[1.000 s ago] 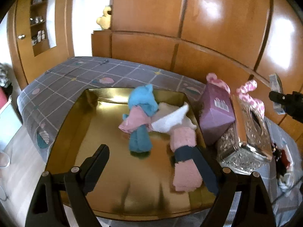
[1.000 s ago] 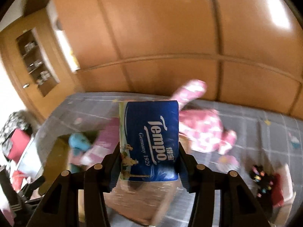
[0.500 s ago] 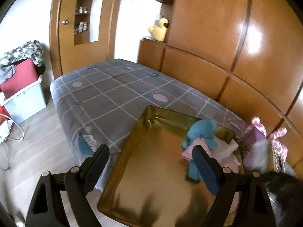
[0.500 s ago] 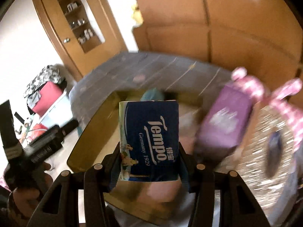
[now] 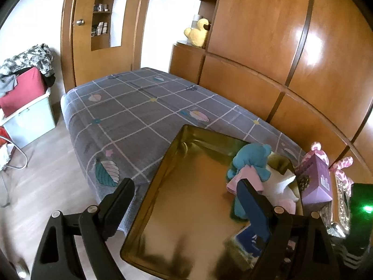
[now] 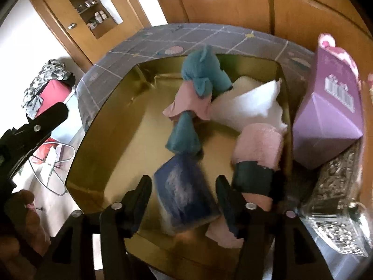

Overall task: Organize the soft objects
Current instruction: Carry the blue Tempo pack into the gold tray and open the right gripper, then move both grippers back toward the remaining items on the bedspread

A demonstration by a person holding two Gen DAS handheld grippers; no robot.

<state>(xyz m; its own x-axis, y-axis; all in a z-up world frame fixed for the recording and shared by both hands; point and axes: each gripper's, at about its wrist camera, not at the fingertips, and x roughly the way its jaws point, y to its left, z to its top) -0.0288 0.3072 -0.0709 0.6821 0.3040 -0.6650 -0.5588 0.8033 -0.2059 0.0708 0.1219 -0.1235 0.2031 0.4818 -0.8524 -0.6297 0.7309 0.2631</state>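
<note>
Right claw (image 6: pixel 184 194): jaws opening, letting go of the blue tissue pack (image 6: pixel 185 192); pads no longer seeming to press it.
Tissue pack: lying tilted and blurred in the gold tray (image 6: pixel 105 140), just beside the teal plush (image 6: pixel 198 88) and pink towel roll (image 6: pixel 256 149).
Left claw (image 5: pixel 184 200): hanging wide and released, grasping nothing, over the tray's near edge.
Risk: pack possibly tipping against the plush, or snagging on a finger as the claw is lifting away.

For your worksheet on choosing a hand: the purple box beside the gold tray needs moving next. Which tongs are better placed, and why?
Probably the right tongs: now opening over the blue tissue pack, they face the purple box nearby. The left tongs stand open toward the gold tray, farther away.
</note>
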